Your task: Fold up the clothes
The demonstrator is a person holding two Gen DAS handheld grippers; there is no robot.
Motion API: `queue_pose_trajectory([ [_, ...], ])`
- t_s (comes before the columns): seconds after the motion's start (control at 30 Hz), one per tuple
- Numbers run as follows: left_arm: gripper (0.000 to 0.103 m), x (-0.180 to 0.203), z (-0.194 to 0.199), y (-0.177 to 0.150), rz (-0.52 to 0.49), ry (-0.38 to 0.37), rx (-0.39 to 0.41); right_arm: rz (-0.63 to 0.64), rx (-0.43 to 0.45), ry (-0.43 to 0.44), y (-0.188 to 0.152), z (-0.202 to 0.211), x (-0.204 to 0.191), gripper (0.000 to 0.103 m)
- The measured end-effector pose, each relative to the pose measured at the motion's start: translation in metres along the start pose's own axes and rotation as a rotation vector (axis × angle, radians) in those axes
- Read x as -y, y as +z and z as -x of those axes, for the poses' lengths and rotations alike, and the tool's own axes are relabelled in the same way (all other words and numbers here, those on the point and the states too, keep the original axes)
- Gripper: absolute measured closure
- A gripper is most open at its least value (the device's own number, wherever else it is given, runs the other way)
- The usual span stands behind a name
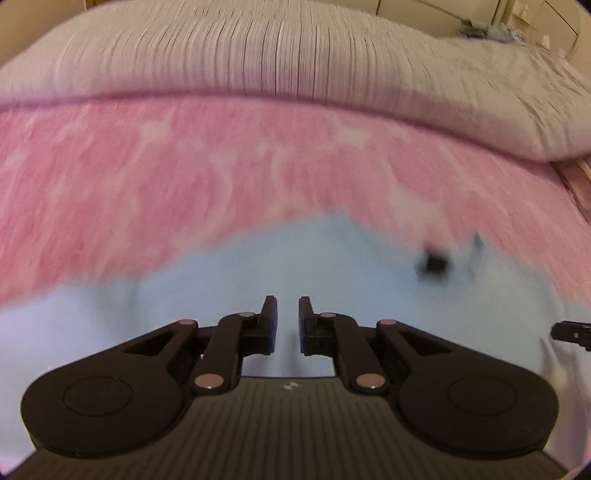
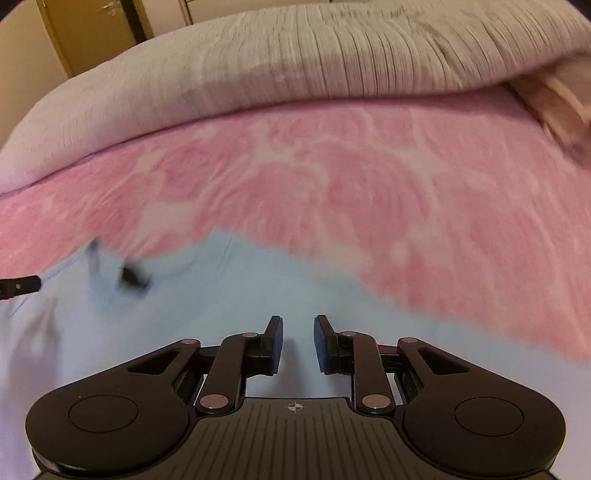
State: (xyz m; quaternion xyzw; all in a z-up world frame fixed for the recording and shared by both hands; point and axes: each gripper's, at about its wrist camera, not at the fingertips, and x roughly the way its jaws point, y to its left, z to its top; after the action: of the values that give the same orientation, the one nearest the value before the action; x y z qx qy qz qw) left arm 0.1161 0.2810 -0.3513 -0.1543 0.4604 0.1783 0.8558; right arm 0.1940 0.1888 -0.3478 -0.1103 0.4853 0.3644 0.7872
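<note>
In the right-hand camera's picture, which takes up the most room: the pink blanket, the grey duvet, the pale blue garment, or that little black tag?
1. Pink blanket.
2-3. Grey duvet and pale blue garment: too alike to rank, and the garment lies nearer the camera.
4. Black tag, by far the smallest.

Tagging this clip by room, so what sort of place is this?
Most likely a bedroom: a pink patterned bedspread, a bulky pale duvet heaped behind it, and a wooden door beyond.

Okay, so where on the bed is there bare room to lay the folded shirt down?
The pink blanket is bare in a wide band between the light blue garment and the grey duvet heaped along the far side. Near both grippers the garment covers the bed.
</note>
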Motion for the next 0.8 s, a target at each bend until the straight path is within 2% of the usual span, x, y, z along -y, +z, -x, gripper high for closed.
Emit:
queue_pose_trajectory([
  [0.1,0.095,-0.029,0.039,-0.058,-0.014,-0.018,-0.072,0.02,-0.06,0.011,-0.049,0.038,0.004,0.081],
  [0.2,0.095,-0.038,0.071,-0.114,-0.053,-0.012,-0.148,0.041,-0.118,-0.012,-0.103,0.072,-0.001,0.081],
  [0.27,0.091,-0.048,0.09,-0.15,-0.078,0.0,-0.201,0.038,-0.164,-0.034,-0.139,0.09,-0.003,0.081],
  [0.3,0.09,-0.056,0.096,-0.167,-0.094,0.015,-0.237,0.049,-0.204,-0.071,-0.157,0.095,-0.002,0.081],
  [0.37,0.089,-0.074,0.113,-0.193,-0.103,0.03,-0.253,0.074,-0.276,-0.154,-0.192,0.104,0.006,0.081],
  [0.43,0.089,-0.092,0.132,-0.216,-0.102,0.039,-0.256,0.076,-0.255,-0.191,-0.22,0.128,0.016,0.081],
  [0.53,0.088,-0.116,0.155,-0.234,-0.106,0.052,-0.319,0.033,-0.326,-0.27,-0.246,0.151,0.018,0.081],
  [0.6,0.089,-0.126,0.167,-0.24,-0.122,0.069,-0.368,-0.018,-0.335,-0.302,-0.254,0.169,0.013,0.081],
  [0.67,0.089,-0.129,0.184,-0.237,-0.129,0.084,-0.376,-0.065,-0.364,-0.316,-0.258,0.185,0.005,0.081],
  [0.8,0.088,-0.114,0.223,-0.213,-0.13,0.06,-0.354,-0.089,-0.329,-0.248,-0.253,0.224,-0.028,0.08],
])
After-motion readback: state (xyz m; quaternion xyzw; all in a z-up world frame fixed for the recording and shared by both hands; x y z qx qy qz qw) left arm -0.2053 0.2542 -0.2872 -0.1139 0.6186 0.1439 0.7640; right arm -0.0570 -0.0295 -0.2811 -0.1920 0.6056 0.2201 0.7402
